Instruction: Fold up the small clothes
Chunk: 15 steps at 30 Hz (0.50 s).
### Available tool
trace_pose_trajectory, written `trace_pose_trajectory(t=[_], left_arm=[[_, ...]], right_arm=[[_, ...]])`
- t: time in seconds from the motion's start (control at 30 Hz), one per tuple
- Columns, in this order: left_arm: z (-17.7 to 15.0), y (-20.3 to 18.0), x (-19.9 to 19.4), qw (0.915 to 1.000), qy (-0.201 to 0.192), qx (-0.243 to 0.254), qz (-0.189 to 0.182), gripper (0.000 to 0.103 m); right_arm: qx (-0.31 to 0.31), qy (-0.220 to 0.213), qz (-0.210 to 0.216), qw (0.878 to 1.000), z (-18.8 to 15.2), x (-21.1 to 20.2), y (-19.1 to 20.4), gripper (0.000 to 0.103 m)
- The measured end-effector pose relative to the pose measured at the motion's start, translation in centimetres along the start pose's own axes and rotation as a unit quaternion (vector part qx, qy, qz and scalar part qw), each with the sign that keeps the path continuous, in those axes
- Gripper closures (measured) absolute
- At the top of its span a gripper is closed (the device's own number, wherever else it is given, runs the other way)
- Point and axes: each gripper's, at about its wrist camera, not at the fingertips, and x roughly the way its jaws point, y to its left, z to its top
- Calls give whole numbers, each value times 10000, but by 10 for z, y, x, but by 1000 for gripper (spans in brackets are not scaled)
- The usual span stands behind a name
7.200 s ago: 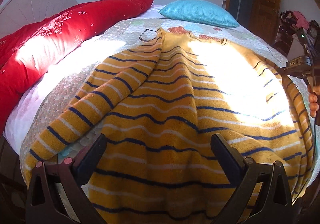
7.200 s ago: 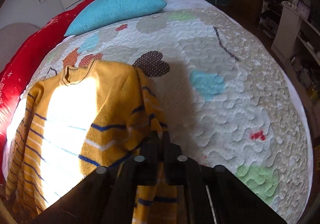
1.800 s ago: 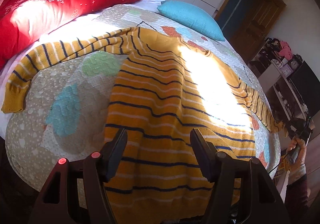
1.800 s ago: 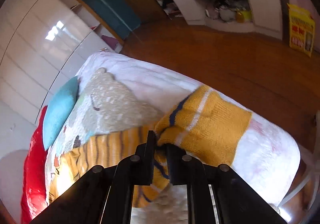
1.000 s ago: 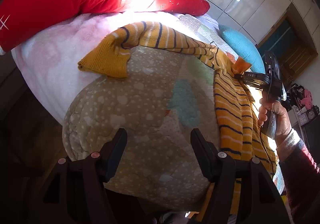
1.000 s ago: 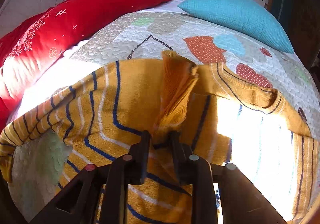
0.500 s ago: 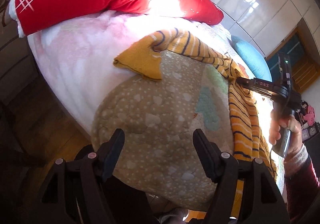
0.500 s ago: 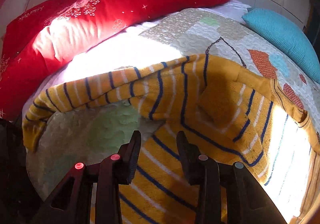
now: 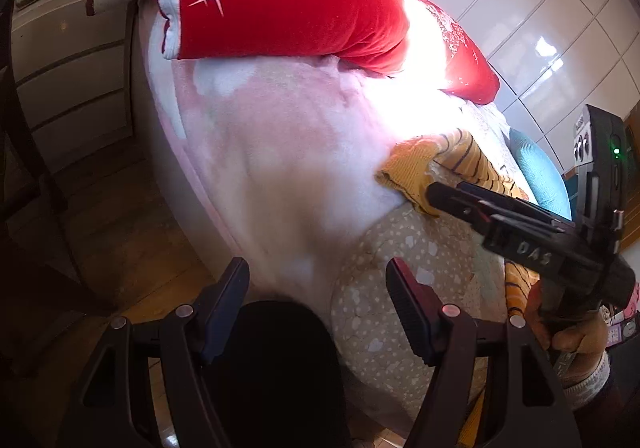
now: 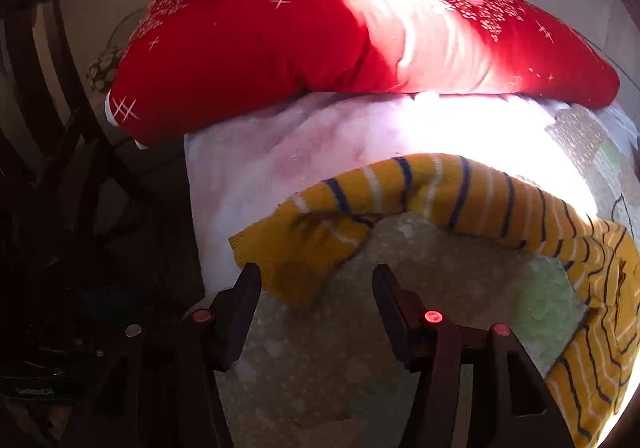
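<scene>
In the right wrist view the right gripper (image 10: 316, 288) is seen with fingers spread and empty, where a second ago they were pinched on the other sleeve over the sweater's chest. That sleeve has been released, so the first sleeve fold is judged done. The gripper has been carried to the left edge of the bed (image 10: 320, 368), and the cuff (image 10: 296, 252) of the left sleeve now lies just beyond and between the fingertips, not yet touched.

In the left wrist view the left gripper (image 9: 318, 288) is held low at the bed's near corner, fingers spread wide, nothing between them. The right gripper is seen there from the side, its tip reaching the cuff (image 9: 408, 172).

Farther off, the sleeve (image 10: 460, 188) runs right across the quilt to the sweater (image 10: 600, 328), which lies flat on the bed. Beyond it a red duvet (image 10: 320, 40) is piled.

A pinch on the cuff is judged next, so this sleeve can be folded in.
</scene>
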Motion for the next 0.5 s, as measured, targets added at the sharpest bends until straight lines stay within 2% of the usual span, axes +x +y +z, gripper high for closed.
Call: trace_pose_trajectory(t=[0.07,0.1,0.13,0.17,0.23,0.33,0.4,0.5], left_arm=[[0,6,-2,10000,-7,-61,30,33],[0,8,-4,9999,-16,-91,48,33],[0,10,-5,9999,-22,-109,65,33],[1,11,-6,9999,-23,-114,83,33],[1,10,-9,9999,-41,-81,110,33],[3,4,-14,9999,-96,21,84,33],[4,-4,-16,9999,-110,108,11,33],[3,-24,-16,9994,-119,312,-122,33]], right_arm=[[-395,21,-444,9982,0,16,16,44],[-470,44,-538,9974,1,24,18,54],[-398,99,-448,9982,3,28,17,83],[-232,151,-333,9991,6,28,13,93],[50,-44,-317,9995,15,12,2,93],[604,-518,-194,9966,27,-34,-30,94],[1025,-923,-253,9901,32,-76,-63,94],[1724,-1391,-466,9740,23,-141,-127,94]])
